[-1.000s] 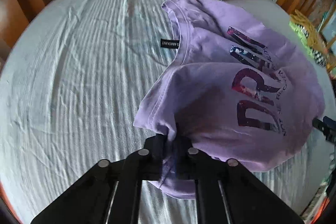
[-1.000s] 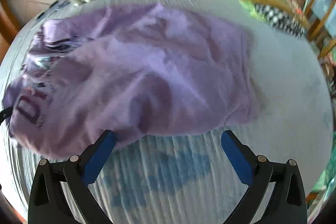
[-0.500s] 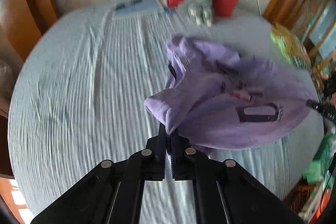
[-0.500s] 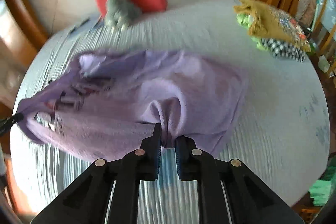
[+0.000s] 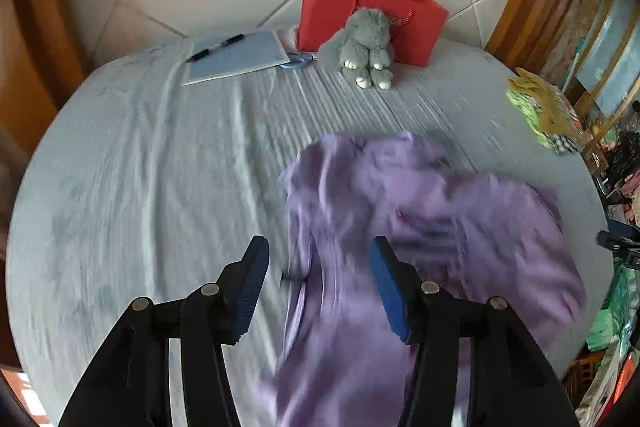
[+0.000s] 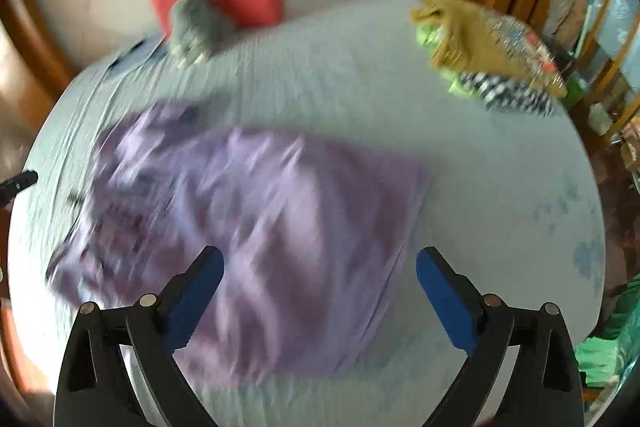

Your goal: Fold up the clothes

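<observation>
A lilac T-shirt (image 5: 432,247) lies loose and rumpled on the pale blue bedsheet (image 5: 140,187), blurred by motion. It also shows in the right wrist view (image 6: 260,227). My left gripper (image 5: 318,259) is open and empty above the shirt's left edge, blue pads apart. My right gripper (image 6: 320,275) is open and empty above the shirt's near edge. The right gripper's tip shows at the far right of the left wrist view (image 5: 618,243).
A grey plush rabbit (image 5: 366,47) sits before a red paper bag (image 5: 368,15) at the headboard. A notepad with a pen (image 5: 236,57) lies to its left. A pile of yellow, green and checked clothes (image 6: 488,63) sits at the bed's right edge.
Both grippers were shut on the shirt and lifting it half a second ago. Both have now opened and let go, and the shirt has dropped onto the bed.
</observation>
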Action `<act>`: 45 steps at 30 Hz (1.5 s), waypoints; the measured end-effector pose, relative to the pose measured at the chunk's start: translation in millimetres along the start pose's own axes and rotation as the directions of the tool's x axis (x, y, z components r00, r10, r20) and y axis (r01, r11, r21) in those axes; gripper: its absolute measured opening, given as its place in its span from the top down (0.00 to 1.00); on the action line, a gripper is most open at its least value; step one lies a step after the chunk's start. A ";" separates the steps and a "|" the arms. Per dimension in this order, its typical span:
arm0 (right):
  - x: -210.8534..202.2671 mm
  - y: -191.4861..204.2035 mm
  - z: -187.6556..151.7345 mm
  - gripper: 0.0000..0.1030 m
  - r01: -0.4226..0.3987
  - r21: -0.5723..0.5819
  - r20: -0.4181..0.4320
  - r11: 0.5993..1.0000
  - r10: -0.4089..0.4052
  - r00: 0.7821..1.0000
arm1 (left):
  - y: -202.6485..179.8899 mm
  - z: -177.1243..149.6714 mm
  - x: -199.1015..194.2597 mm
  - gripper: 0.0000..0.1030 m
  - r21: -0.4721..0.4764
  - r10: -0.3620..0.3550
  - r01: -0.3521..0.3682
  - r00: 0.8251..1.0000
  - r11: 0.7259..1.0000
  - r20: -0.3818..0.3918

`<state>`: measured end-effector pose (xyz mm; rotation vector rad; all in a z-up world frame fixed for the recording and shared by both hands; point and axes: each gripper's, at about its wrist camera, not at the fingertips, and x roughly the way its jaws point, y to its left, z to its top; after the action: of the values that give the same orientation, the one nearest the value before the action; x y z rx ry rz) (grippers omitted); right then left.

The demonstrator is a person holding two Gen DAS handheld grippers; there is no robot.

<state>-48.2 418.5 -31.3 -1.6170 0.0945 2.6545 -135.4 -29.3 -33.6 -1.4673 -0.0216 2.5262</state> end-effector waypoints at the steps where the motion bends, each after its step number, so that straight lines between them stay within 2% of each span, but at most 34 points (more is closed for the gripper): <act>1: 6.2 -6.6 10.4 0.06 0.008 0.014 0.011 1.000 -0.008 1.000 | 0.1 8.5 14.8 0.48 -0.008 0.006 -0.006 1.000 1.000 -0.009; 3: 26.2 -24.4 26.8 0.06 0.031 0.047 -0.005 0.998 -0.031 1.000 | 0.1 24.5 43.3 0.48 -0.022 0.015 -0.016 0.999 1.000 -0.028; 7: 59.2 -50.0 42.6 0.06 0.086 0.075 -0.059 0.993 -0.082 0.995 | -1.7 34.1 73.5 0.48 -0.007 0.006 -0.006 0.998 1.000 -0.056; 12: 98.3 -60.6 49.0 0.06 0.074 0.080 -0.129 0.994 -0.063 0.990 | -4.1 46.0 111.3 0.48 0.010 -0.006 0.007 0.996 1.000 -0.091; 18: 127.2 -58.9 55.9 0.05 0.053 0.071 -0.153 0.996 -0.042 0.987 | -7.3 59.8 155.5 0.48 0.031 -0.015 0.020 0.991 0.999 -0.131; 21: 140.3 -56.1 55.1 0.04 0.046 0.069 -0.178 0.997 -0.033 0.983 | -16.6 54.7 156.4 0.48 0.067 0.035 -0.028 0.993 0.997 -0.113; 22: 144.2 -53.7 54.0 0.05 0.047 0.062 -0.190 0.997 -0.034 0.981 | -19.7 53.0 156.7 0.61 0.079 0.052 -0.044 0.993 0.996 -0.107; 23: 146.3 -48.1 51.5 0.11 0.055 0.038 -0.203 0.998 -0.046 0.978 | -22.8 51.3 157.0 0.74 0.090 0.069 -0.060 0.993 0.994 -0.100; 24: 146.5 -42.0 49.8 0.19 0.058 0.017 -0.210 0.998 -0.053 0.976 | -25.8 49.6 157.3 0.95 0.102 0.086 -0.076 0.992 0.992 -0.093; 25: 141.5 -34.9 49.9 0.51 0.050 0.002 -0.205 0.999 -0.048 0.978 | -27.9 48.1 156.7 0.95 0.109 0.099 -0.090 0.991 0.990 -0.086; 26: 136.5 -27.7 50.1 0.94 0.042 -0.012 -0.200 0.999 -0.043 0.979 | -24.2 47.5 151.6 0.96 0.095 0.096 -0.089 0.993 0.991 -0.074; 27: 132.1 -20.2 50.3 0.95 0.042 -0.033 -0.195 0.999 -0.048 0.980 | -20.6 46.8 146.6 0.96 0.082 0.094 -0.088 0.994 0.993 -0.063; 30: 113.0 11.3 56.2 0.95 0.085 -0.168 -0.109 0.982 -0.104 0.989 | -6.7 50.0 118.7 0.96 0.048 0.104 -0.104 0.995 0.993 0.002; 33: 82.4 29.6 79.3 0.95 0.075 -0.182 0.030 0.980 -0.071 0.997 | 8.4 56.2 86.0 0.96 0.017 0.126 -0.128 0.989 0.992 0.080; 36: 61.3 49.2 124.2 0.95 0.077 -0.193 0.176 0.978 -0.043 0.984 | 25.5 77.8 58.0 0.96 -0.026 0.203 -0.202 0.961 0.979 0.189; 38: 57.7 62.1 159.4 0.95 0.077 -0.197 0.245 0.977 -0.027 0.969 | 30.9 65.8 53.9 0.94 -0.037 0.201 -0.197 0.966 0.980 0.163; 39: 64.0 66.8 174.1 0.93 0.064 -0.190 0.241 0.980 -0.016 0.971 | 33.7 59.7 51.8 0.92 -0.042 0.199 -0.195 0.968 0.980 0.150; 40: 71.5 72.6 185.5 0.76 0.061 -0.182 0.234 0.981 -0.017 0.972 | 36.4 53.7 49.7 0.83 -0.047 0.198 -0.193 0.971 0.980 0.138; 41: 76.3 76.8 191.6 0.43 0.069 -0.175 0.231 0.982 -0.028 0.973 | 39.2 47.7 47.7 0.79 -0.053 0.196 -0.191 0.973 0.980 0.125; 42: 81.2 80.9 197.7 0.33 0.077 -0.168 0.228 0.983 -0.038 0.973 | 41.9 41.6 45.6 0.73 -0.058 0.194 -0.189 0.975 0.980 0.112; 43: 84.4 84.9 201.1 0.30 0.080 -0.163 0.226 0.983 -0.042 0.973 | 44.6 35.6 43.5 0.71 -0.063 0.192 -0.187 0.976 0.980 0.099; 45: 80.4 85.6 186.8 0.30 0.062 -0.162 0.220 0.985 -0.025 0.975 | 50.1 23.5 39.3 0.66 -0.074 0.188 -0.183 0.979 0.980 0.073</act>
<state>-255.7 345.5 -14.3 -1.3351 -0.1736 2.8515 -183.5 -68.2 -61.6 -1.4544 0.0188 2.7575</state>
